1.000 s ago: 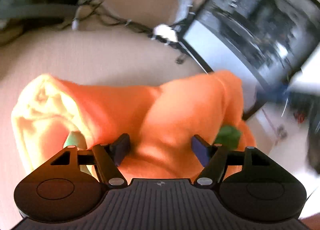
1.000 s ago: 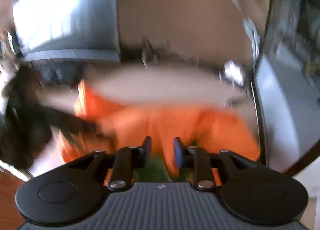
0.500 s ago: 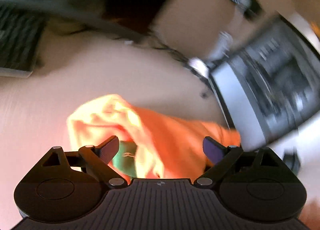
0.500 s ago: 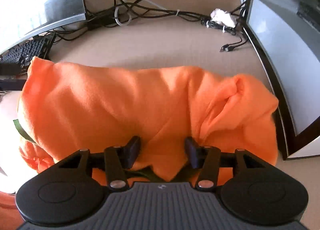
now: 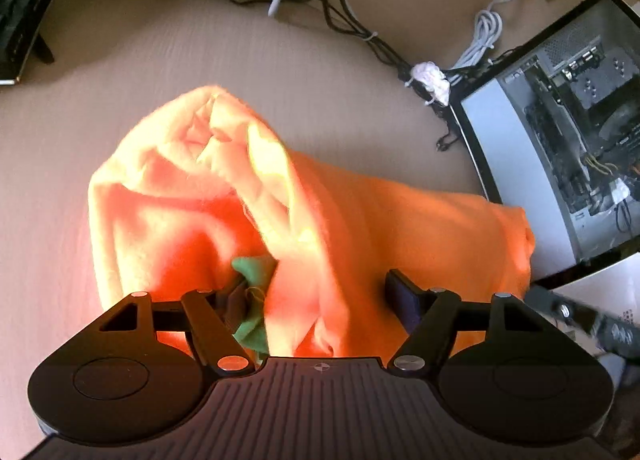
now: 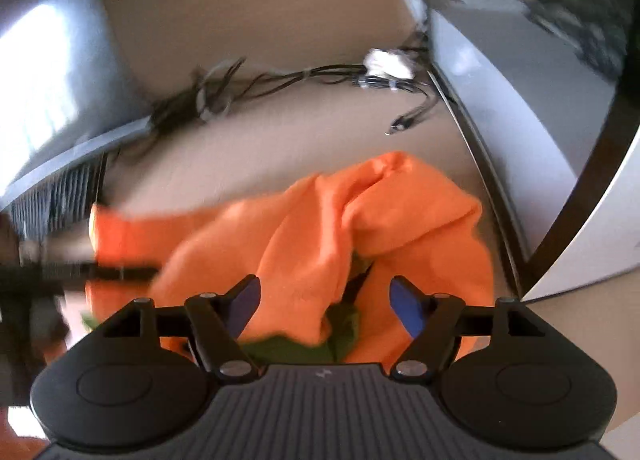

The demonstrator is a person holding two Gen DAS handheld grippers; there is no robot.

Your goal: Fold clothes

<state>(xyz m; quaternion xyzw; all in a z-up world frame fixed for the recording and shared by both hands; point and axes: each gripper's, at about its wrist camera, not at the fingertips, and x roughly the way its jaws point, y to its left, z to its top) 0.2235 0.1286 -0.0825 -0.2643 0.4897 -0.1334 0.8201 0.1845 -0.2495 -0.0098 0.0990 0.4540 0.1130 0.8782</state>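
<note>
A soft orange fleece garment with a green inner trim (image 5: pixel 328 220) lies bunched in a loose heap on the beige fabric-covered table (image 5: pixel 200 60), near both tools, its right end reaching almost to the open-sided computer case with a white frame (image 5: pixel 560 132). In my judgement it is only roughly gathered, not yet a neat fold: one pale, sunlit lobe stands up at the far left of the heap and the green trim (image 5: pixel 250 272) pokes out of the crease below it.

The left gripper (image 5: pixel 316 300) points down over the near edge of the heap. Its jaws stand apart and are closing, with a ridge of orange cloth and the green trim between them; the pads do not look pressed on the cloth yet. This placement probably serves to pinch the near edge for the next fold.

The right gripper (image 6: pixel 324 296) hangs over the right part of the garment (image 6: pixel 400 212). Its jaws are spreading, blue pads clear on both sides, with a hump of orange cloth and green lining (image 6: pixel 340 324) between them but not clamped, likely letting the cloth go. That view is blurred, so finer detail is lost.

A tangle of black cables (image 5: pixel 352 20) lies on the far side, well apart from the garment.
</note>
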